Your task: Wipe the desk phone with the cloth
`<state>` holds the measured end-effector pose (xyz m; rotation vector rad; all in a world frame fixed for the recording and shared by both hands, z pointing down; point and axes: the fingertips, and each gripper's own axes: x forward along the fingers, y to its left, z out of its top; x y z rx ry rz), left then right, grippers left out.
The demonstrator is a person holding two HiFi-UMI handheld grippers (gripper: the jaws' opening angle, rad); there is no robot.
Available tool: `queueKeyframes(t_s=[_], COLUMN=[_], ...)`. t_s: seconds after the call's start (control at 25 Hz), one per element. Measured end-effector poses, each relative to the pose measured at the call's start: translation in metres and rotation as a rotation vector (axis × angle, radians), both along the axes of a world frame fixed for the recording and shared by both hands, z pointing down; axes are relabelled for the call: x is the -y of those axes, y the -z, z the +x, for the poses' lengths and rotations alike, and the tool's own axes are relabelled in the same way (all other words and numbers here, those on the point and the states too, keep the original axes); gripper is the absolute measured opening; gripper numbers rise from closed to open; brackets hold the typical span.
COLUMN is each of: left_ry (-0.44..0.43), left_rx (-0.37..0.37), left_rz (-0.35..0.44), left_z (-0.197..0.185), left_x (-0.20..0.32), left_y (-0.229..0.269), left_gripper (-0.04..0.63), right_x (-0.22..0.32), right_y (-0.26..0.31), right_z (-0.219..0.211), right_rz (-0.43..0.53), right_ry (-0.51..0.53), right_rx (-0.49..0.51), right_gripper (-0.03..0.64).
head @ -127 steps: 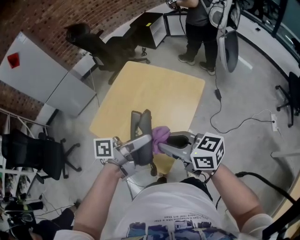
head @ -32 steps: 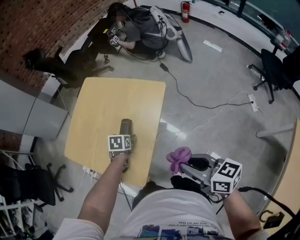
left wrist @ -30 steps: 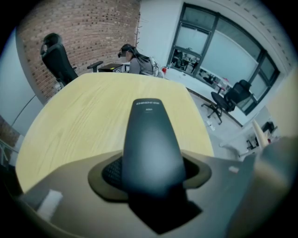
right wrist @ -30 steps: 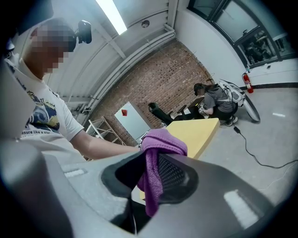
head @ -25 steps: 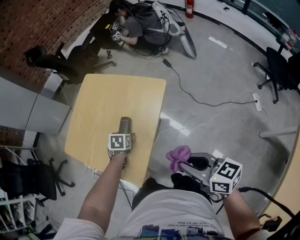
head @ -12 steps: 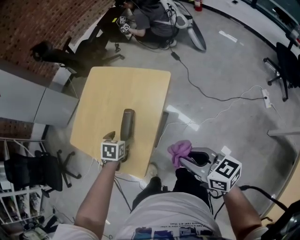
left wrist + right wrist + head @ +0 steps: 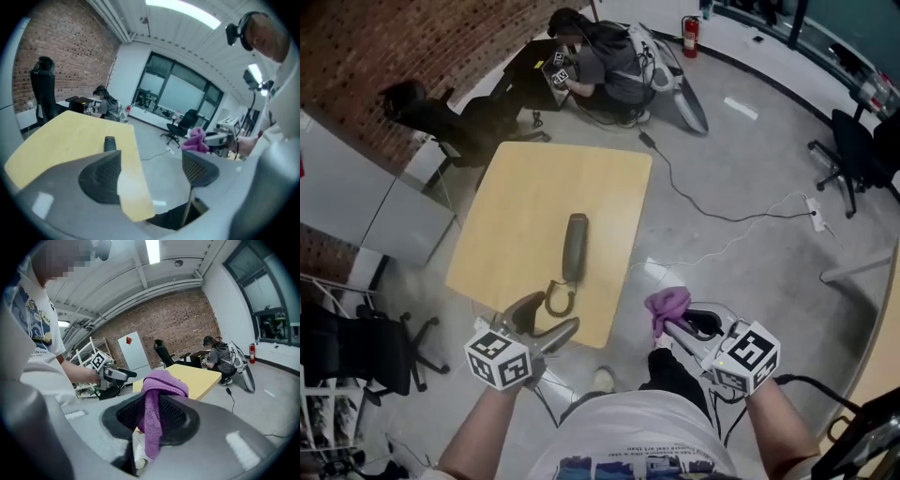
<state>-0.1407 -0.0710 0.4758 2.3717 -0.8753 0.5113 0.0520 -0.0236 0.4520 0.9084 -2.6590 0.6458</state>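
Note:
A dark grey phone handset (image 7: 575,246) lies alone on the yellow wooden table (image 7: 530,187), with its coiled cord (image 7: 560,300) at the near end. My left gripper (image 7: 546,317) hovers over the table's near edge, short of the handset. Its jaws have just been opening and stand open with nothing between them. In the left gripper view the handset (image 7: 109,143) shows beyond the wide-apart fingers (image 7: 101,180). My right gripper (image 7: 670,323) hangs off the table's right side over the floor, shut on a purple cloth (image 7: 668,302). The cloth (image 7: 157,404) drapes down between its jaws.
A person crouches by a black desk (image 7: 591,61) beyond the table. Office chairs stand at the far left (image 7: 422,103), near left (image 7: 347,347) and right (image 7: 853,141). Cables (image 7: 722,216) run over the grey floor. A grey cabinet (image 7: 356,197) stands left.
The left gripper let go of the handset's near end, opened, and drew back up towards me. The handset stays on the table. The right gripper with the cloth shifted a little.

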Motion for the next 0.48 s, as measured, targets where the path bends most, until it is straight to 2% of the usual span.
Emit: queueKeyframes(t_s=[0.12, 0.24, 0.32, 0.48], left_ry=[-0.049, -0.068, -0.112, -0.217], left_rx=[-0.113, -0.219, -0.249, -0.263], left_rz=[0.057, 0.075, 0.088, 0.113], left_z=[-0.012, -0.03, -0.037, -0.044], left_x=[-0.038, -0.071, -0.096, -0.13], left_y=[0.033, 0.057, 0.064, 0.069], left_gripper=[0.416, 0.403, 0.385, 0.356], right_x=[-0.022, -0.045, -0.065, -0.102], right_y=[0.01, 0.026, 0.033, 0.043], right_z=[-0.025, -0.053, -0.068, -0.093], right_rz=[0.027, 0.059, 0.088, 0.118], right_ry=[-0.021, -0.061, -0.103, -0.173], right_rx=[-0.036, -0.061, -0.093, -0.137], right_gripper=[0.091, 0.091, 0.091, 0.091])
